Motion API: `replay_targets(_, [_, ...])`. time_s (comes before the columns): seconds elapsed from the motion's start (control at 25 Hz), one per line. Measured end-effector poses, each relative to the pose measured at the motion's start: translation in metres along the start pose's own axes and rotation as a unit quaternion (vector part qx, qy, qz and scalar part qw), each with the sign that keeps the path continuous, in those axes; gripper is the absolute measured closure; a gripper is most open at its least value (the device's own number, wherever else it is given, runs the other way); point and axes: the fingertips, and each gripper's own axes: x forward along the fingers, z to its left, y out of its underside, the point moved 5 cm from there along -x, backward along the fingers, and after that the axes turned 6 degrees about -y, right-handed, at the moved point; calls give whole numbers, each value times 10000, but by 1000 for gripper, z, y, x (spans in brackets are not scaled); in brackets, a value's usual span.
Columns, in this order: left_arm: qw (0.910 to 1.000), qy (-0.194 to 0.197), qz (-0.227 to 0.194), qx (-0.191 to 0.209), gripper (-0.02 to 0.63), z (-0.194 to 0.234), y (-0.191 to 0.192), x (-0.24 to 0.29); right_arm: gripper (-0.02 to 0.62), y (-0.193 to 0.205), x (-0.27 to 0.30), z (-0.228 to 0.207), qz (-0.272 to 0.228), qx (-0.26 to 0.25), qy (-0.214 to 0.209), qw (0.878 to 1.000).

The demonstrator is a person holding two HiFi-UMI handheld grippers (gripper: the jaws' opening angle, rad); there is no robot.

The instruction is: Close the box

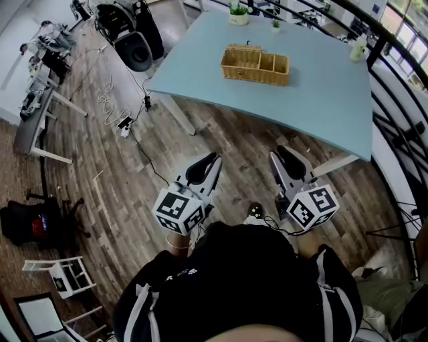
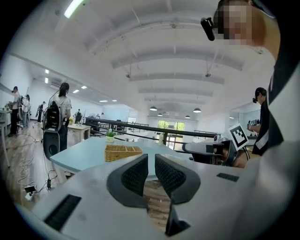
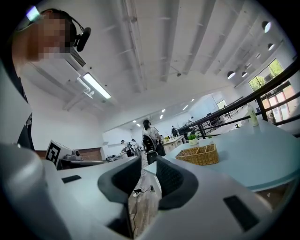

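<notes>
Evidently the task has not started: the box, a wicker one with dividers, sits on the far half of the table, well apart from both tools. Its compartments show from above, so the top stands open. A strip of wicker along its far edge may be the lid, but it is too small to tell. Nothing lies beside it; a plant and a bottle stand off at the table's far edges.

The person stands on the floor, back from the near table edge, with both tools drawn in close to the body and aimed forward toward the table. That reads as a ready pose: arms tucked, jaws pointed at the work.

The left gripper has its jaws closed, with only a sliver between the ribbed pads in its own view, and nothing sits in that gap; floor and table edge show beyond. The right gripper looks much the same, its jaws drawn nearly together and empty, with floor and cables seen through the slit. Neither tool touches anything.

Closing the box will most likely call for a step forward and a reach across the near half of the table. The jaws could stay closed to push a lid over, or part first to pinch its edge. A light wicker box may slide when pushed, so one tool may need to brace it.
</notes>
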Motion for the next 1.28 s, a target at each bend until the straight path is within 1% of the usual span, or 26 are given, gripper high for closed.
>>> replay_targets(0.28, [9999, -70, 1, -101, 580, 7, -5, 44, 489, -12, 9, -39, 29, 39, 6, 10000])
replay_targets(0.48, [10000, 32, -22, 63, 578, 5, -17, 77, 485, -27, 17, -70, 15, -26, 108, 9999])
replay_targets(0.64, [10000, -29, 49, -11, 578, 11, -15, 88, 483, -28, 27, -81, 35, 40, 50, 10000])
replay_targets(0.72, [10000, -68, 61, 29, 578, 17, -15, 93, 482, -28, 36, -86, 72, 30, -1, 10000])
replay_targets(0.88, [9998, -147, 94, 67, 578, 32, -15, 107, 471, -32, 49, -93, 94, -140, -73, 9998])
replay_targets(1.04, [9999, -28, 85, 84, 577, 40, -19, 131, 471, -39, 53, -109, 64, -239, 69, 9997])
replay_targets(1.28, [9994, 324, 108, -15, 564, 52, -22, 172, 469, -46, 67, -132, 137, -172, 357, 9991])
